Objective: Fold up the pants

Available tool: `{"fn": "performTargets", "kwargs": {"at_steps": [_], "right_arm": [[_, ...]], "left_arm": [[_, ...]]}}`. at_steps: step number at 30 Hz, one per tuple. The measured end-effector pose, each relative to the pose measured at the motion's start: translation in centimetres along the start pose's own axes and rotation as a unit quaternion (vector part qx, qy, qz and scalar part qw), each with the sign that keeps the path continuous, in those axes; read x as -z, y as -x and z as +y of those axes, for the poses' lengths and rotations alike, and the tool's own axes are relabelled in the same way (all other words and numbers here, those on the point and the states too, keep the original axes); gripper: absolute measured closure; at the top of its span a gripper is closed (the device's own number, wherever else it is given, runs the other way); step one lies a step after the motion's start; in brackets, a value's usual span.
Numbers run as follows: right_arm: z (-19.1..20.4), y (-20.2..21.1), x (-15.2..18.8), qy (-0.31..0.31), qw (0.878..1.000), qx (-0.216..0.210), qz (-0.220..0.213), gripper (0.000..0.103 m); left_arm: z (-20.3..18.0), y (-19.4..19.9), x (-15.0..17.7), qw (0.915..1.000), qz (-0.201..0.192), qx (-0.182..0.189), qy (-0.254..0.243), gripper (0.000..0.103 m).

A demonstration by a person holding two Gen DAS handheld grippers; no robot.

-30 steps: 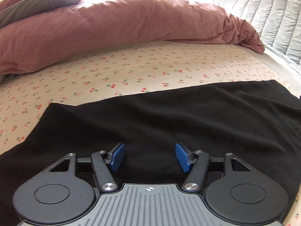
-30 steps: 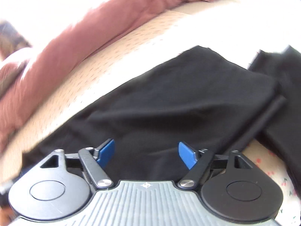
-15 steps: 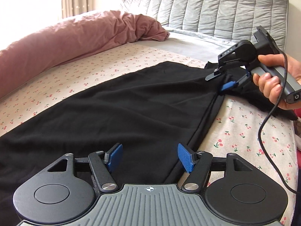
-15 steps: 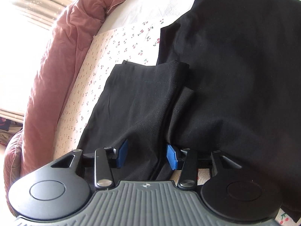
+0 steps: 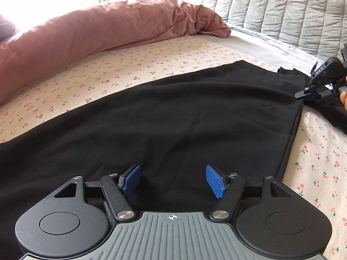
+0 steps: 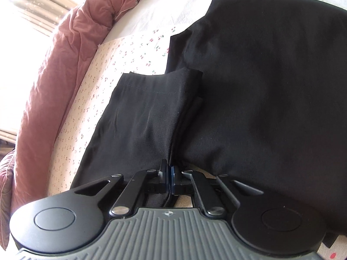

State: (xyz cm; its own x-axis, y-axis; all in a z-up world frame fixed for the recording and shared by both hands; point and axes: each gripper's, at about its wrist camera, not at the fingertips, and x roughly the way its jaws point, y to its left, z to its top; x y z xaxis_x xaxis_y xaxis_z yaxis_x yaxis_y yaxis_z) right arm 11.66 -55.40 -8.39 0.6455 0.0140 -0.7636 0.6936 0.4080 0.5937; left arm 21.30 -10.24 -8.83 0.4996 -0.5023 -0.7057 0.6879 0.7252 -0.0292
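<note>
Black pants (image 5: 173, 112) lie spread across a bed with a cherry-print sheet (image 5: 121, 69). My left gripper (image 5: 172, 181) hovers over the near part of the cloth; its jaws are opening and nothing sits between its blue pads (image 5: 213, 181). In the right wrist view, my right gripper (image 6: 169, 176) is shut on a pinched fold of the pants (image 6: 151, 117) near their hem end. The right gripper (image 5: 318, 86) also shows at the far right of the left wrist view, at the cloth's corner.
A rolled pink duvet (image 5: 97, 32) runs along the far side of the bed. A grey quilted headboard (image 5: 271, 8) stands at the back right. A second dark cloth layer (image 6: 271, 86) fills the right of the right wrist view. A bright window with curtains (image 6: 28, 4) is beyond.
My right gripper went from open to shut, pinching the pants' fold. The left gripper swung across the cloth, its view turning from the duvet toward the headboard, and its jaws spread a little wider.
</note>
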Motion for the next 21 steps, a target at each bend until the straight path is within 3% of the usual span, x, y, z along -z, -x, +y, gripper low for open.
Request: {"fn": "performTargets", "kwargs": {"at_steps": [3, 6, 8, 11, 15, 21], "right_arm": [[0.5, 0.5, -0.1, 0.028, 1.000, 0.011, 0.000, 0.103], [-0.5, 1.1, -0.3, 0.002, 1.000, 0.001, 0.008, 0.092], [-0.4, 1.5, -0.3, 0.019, 0.999, 0.038, -0.003, 0.079], [-0.2, 1.3, 0.1, 0.037, 0.999, 0.037, -0.003, 0.074], [-1.1, -0.9, -0.5, -0.021, 0.999, -0.036, -0.008, 0.070], [0.2, -2.0, -0.6, 0.012, 0.998, -0.066, -0.005, 0.074]], "left_arm": [[1.9, 0.3, 0.4, 0.9997, 0.003, -0.021, 0.015, 0.032], [3.2, 0.8, 0.7, 0.9994, 0.003, -0.023, 0.027, 0.031], [3.7, 1.0, 0.7, 0.9990, 0.003, -0.021, 0.039, 0.031], [3.7, 1.1, 0.8, 0.9989, 0.001, -0.014, 0.045, 0.029], [3.2, 0.9, 0.8, 0.9990, 0.004, -0.021, 0.039, 0.027], [2.9, 0.9, 0.8, 0.9990, 0.005, -0.015, 0.043, 0.027]]}}
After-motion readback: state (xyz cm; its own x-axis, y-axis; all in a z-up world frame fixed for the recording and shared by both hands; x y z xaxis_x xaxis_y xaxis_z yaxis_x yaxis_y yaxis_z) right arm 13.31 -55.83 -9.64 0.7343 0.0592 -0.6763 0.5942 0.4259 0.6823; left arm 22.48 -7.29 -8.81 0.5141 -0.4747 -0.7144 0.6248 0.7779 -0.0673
